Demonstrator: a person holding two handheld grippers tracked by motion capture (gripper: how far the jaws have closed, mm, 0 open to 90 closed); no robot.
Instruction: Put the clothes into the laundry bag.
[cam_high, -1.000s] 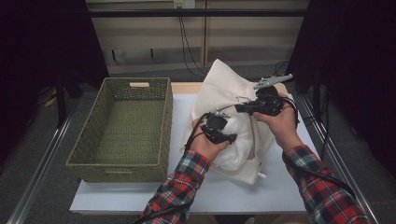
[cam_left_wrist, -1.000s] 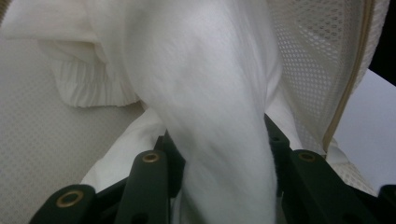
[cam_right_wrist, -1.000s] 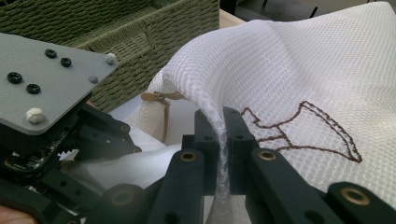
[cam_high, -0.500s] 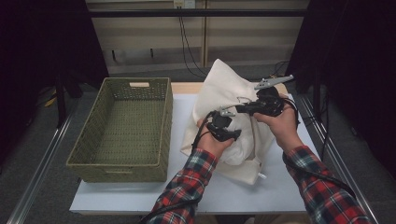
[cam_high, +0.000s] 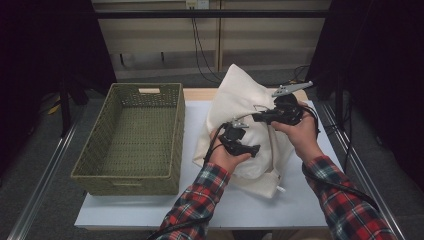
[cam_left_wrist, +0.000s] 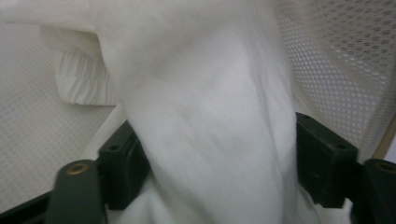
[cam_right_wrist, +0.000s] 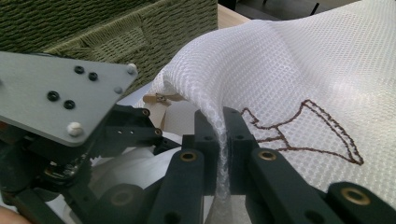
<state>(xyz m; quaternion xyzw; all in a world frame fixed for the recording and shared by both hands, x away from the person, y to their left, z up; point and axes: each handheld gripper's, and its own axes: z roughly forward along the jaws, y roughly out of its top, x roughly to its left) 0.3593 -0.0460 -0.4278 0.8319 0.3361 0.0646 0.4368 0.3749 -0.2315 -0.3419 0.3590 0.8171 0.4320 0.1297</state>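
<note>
A white mesh bag (cam_high: 240, 97) stands bunched on the white table (cam_high: 300, 200), with a brown stitched figure (cam_right_wrist: 303, 126) on its side. My right gripper (cam_high: 257, 118) holds the bag's rim up, its jaws shut on the mesh (cam_right_wrist: 219, 126). Below it, my left gripper (cam_high: 254, 148) reaches into the bag's mouth. A thick fold of white cloth (cam_left_wrist: 205, 93) lies between its jaws (cam_left_wrist: 210, 154), which have just been opening and now stand wide, so the fold rests loosely between them. Mesh (cam_left_wrist: 345, 60) shows behind the cloth.
A green woven basket (cam_high: 177, 125) with nothing in it stands left of the bag, close to it, and it also appears as the basket (cam_right_wrist: 93, 28) behind the left gripper's grey plate (cam_right_wrist: 60, 102). Bare table lies in front of the bag.
The left hand has shifted slightly to the right at the bag's mouth. The right hand and the raised bag rim have stayed in place.
</note>
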